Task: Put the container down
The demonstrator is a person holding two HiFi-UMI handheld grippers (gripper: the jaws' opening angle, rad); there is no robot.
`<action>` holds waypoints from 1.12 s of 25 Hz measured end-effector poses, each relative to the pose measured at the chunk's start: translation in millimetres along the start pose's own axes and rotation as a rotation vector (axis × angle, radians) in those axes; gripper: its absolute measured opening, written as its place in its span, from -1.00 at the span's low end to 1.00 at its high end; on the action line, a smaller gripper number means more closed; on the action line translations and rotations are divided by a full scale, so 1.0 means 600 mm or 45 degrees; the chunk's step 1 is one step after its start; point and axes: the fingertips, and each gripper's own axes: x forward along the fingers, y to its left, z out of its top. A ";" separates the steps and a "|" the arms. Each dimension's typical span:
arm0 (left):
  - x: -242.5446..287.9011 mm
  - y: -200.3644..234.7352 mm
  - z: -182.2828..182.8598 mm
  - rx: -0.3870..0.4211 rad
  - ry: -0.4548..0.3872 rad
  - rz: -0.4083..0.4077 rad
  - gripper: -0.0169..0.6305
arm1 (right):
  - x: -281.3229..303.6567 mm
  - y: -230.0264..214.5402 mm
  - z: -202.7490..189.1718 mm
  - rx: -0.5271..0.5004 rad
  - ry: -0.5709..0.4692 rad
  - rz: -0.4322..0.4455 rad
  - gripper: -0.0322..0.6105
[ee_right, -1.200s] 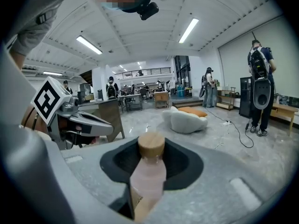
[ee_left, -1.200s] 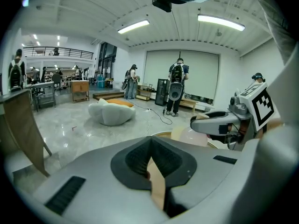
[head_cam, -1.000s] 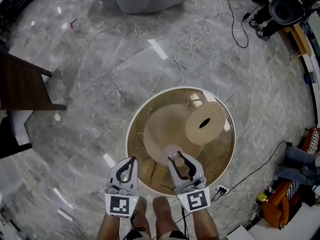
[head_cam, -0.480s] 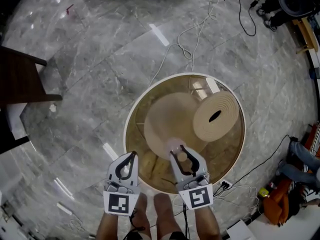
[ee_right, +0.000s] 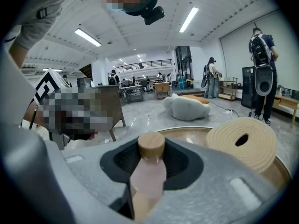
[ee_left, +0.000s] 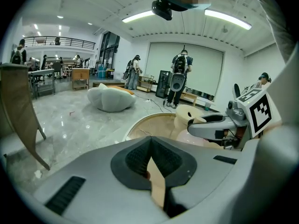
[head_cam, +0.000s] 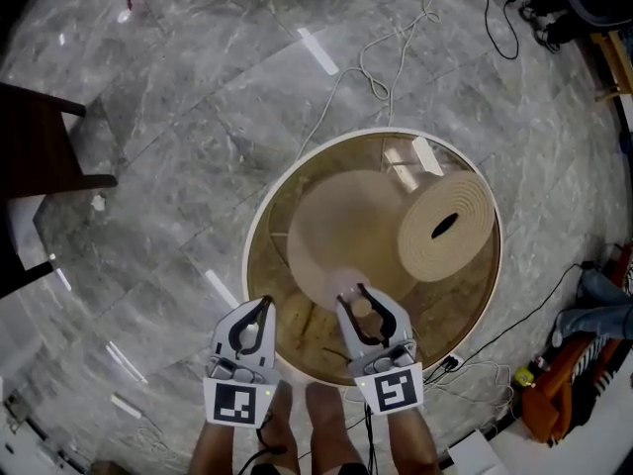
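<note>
I see right gripper [head_cam: 361, 303] fingers clamped on pink container [ee_right: 148, 169] above round counter [head_cam: 255, 228], lower centre; left gripper [ee_left: 150, 143] fingers pressed together, empty.

Grey marble floor [head_cam: 168, 166] all around, and in the middle of it a round glass-topped table with a white rim [head_cam: 246, 260]. On its far right side lies a beige coiled roll [head_cam: 467, 198], dark hole at its centre. A white cable [head_cam: 374, 85] snakes across the floor beyond the table. Far left, a dark wooden chair [head_cam: 40, 146]. Near right, something orange [head_cam: 554, 409] on the floor. Further off, a pale beanbag seat [ee_left: 111, 100].
</note>
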 end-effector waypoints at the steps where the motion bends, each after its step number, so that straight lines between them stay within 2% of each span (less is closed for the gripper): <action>1: 0.003 0.001 -0.005 0.000 0.006 -0.002 -0.91 | 0.003 0.000 -0.006 -0.001 0.008 0.002 -0.49; 11: 0.028 0.006 -0.042 -0.028 0.036 -0.004 -0.91 | 0.019 -0.006 -0.050 -0.001 0.042 -0.001 -0.49; 28: 0.037 0.011 -0.073 -0.038 0.065 0.001 -0.91 | 0.037 -0.002 -0.067 -0.028 0.027 0.007 -0.49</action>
